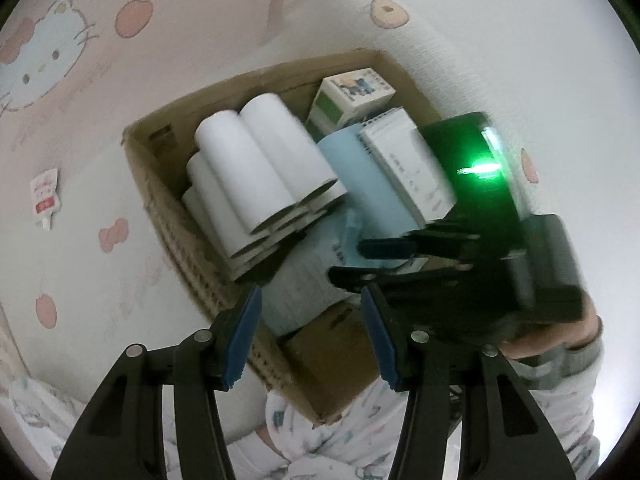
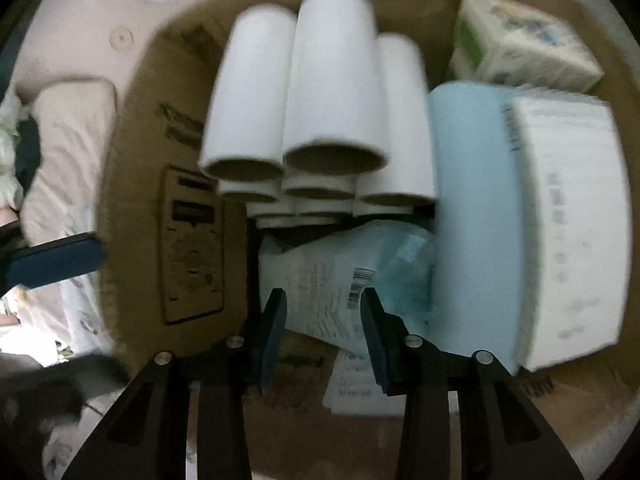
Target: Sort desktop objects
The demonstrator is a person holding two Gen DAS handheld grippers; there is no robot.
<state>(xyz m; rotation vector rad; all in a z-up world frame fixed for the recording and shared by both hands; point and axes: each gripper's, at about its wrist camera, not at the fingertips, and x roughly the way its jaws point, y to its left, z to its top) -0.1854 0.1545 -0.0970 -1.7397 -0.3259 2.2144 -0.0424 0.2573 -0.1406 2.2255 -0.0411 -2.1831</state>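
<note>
An open cardboard box [image 1: 160, 184] holds a stack of white tubes [image 1: 248, 168] [image 2: 332, 92], a light blue box [image 1: 360, 176] [image 2: 468, 200], a white pack [image 1: 412, 168] [image 2: 572, 220], a printed tissue box [image 1: 352, 92] [image 2: 520, 48] and a pale plastic packet with a barcode [image 1: 312, 276] [image 2: 332, 280]. My right gripper [image 2: 324, 308] points straight down into the box, open, its fingers either side of the packet's lower edge without pressing on it. My left gripper [image 1: 310, 312] hovers open over the box's near corner with nothing between its fingers.
The box stands on a pink and white sheet [image 1: 100, 80] printed with a cartoon cat. A small red and white sachet [image 1: 46, 196] lies to the left of the box. A paper slip [image 2: 360, 384] lies on the box floor. A person's patterned clothing [image 1: 340, 432] is at the near edge.
</note>
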